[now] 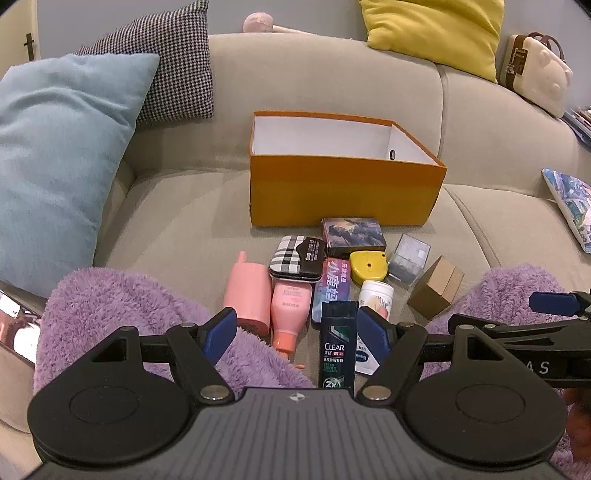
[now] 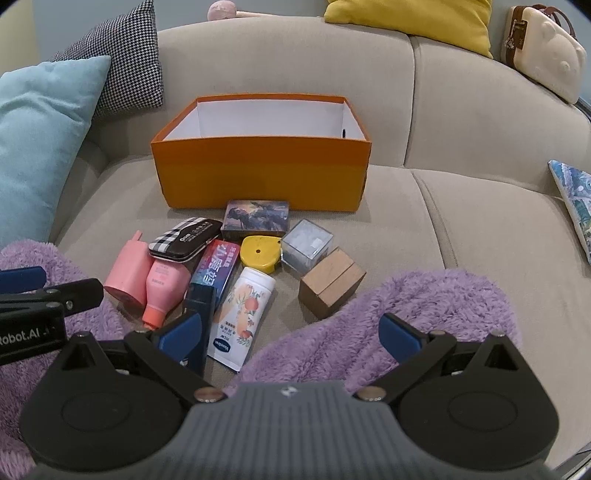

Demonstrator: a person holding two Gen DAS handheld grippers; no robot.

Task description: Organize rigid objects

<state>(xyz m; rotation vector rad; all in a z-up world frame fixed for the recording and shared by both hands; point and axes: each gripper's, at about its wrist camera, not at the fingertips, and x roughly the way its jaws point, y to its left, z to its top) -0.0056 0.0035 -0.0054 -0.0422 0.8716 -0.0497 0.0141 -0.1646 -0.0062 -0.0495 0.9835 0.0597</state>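
Note:
An open orange box (image 1: 343, 190) (image 2: 258, 173) with a white inside stands on the beige sofa seat. In front of it lie several small items: a dark CLEAR bottle (image 1: 337, 343), a white tube with fruit print (image 2: 243, 314), a pink bottle (image 1: 290, 306) (image 2: 162, 288), a pink cup (image 1: 249, 293), a plaid case (image 1: 297, 256), a yellow tape measure (image 1: 367, 266) (image 2: 260, 254), a clear cube (image 2: 306, 245) and a wooden block (image 1: 436, 291) (image 2: 330, 286). My left gripper (image 1: 297, 334) is open around the CLEAR bottle's top. My right gripper (image 2: 290, 332) is open and empty over the tube's lower end.
A purple fluffy blanket (image 1: 110, 306) (image 2: 406, 317) lies on both sides of the items. A blue cushion (image 1: 55, 158), a checked cushion (image 1: 166, 74) and a yellow cushion (image 1: 436, 33) lean on the sofa back. A cream case (image 2: 546, 48) and a patterned book (image 2: 572, 199) sit at the right.

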